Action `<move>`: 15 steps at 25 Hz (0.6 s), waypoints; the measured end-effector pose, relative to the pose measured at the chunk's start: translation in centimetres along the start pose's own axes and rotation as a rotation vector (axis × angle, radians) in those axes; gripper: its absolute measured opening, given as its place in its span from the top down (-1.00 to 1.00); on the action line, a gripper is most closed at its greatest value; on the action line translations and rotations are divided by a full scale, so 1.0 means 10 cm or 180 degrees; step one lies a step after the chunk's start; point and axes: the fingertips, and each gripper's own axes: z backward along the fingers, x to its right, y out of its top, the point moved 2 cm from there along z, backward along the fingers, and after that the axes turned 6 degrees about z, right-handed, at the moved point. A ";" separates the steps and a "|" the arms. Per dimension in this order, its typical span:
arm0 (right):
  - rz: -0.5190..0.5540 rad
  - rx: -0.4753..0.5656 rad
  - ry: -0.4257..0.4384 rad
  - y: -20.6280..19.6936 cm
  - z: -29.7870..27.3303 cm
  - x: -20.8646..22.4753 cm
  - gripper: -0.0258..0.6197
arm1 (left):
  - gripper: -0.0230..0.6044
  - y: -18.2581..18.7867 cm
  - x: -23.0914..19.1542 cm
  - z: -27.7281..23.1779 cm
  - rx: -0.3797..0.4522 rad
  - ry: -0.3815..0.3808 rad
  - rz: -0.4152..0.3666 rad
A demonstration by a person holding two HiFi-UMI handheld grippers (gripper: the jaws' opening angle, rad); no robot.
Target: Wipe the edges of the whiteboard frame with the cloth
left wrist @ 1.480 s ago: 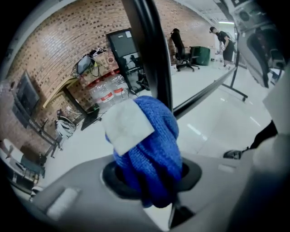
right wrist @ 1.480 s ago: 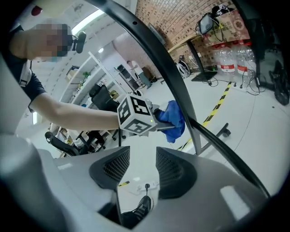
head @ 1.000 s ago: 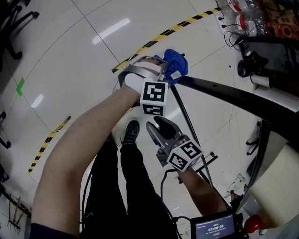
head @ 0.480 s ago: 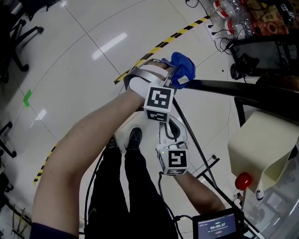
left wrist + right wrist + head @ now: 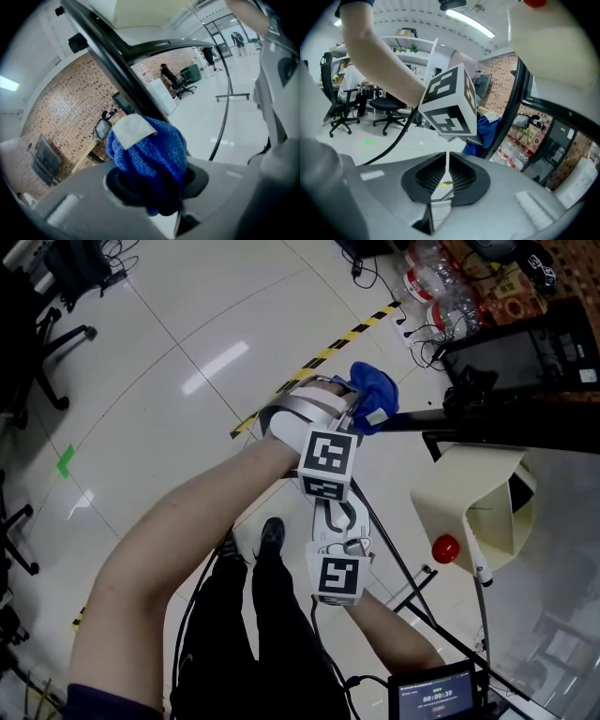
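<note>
My left gripper (image 5: 359, 401) pinches the bunched blue cloth (image 5: 377, 388) at 12 o'clock, at the end of the black whiteboard frame (image 5: 506, 432). My right gripper (image 5: 339, 519) has just been closing and is now pressed together, empty. Risk: the cloth could slide off the thin edge.

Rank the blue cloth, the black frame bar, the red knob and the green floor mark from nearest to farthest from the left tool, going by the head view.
1. The blue cloth, clamped in the left tool.
2. The black frame bar, just right of the cloth.
3. The red knob, lower right.
4. The green floor mark, far left, down on the floor.
</note>
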 end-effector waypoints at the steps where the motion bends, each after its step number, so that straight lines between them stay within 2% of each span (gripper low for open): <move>1: 0.0051 0.0020 -0.0030 0.06 0.03 0.00 0.84 | 0.54 0.04 -0.03 0.04 0.0025 0.0010 -0.0018; 4: 0.0332 0.0015 -0.0163 0.21 0.10 -0.01 0.89 | 0.54 0.14 -0.13 0.16 0.0094 0.0023 -0.0086; 7: 0.0386 -0.0003 -0.0251 0.34 0.16 -0.02 0.89 | 0.54 0.24 -0.25 0.29 0.0150 0.0039 -0.0123; 15: 0.0361 0.0129 -0.0347 0.72 0.47 0.18 0.89 | 0.54 0.58 -0.47 0.45 0.0128 0.0015 0.0295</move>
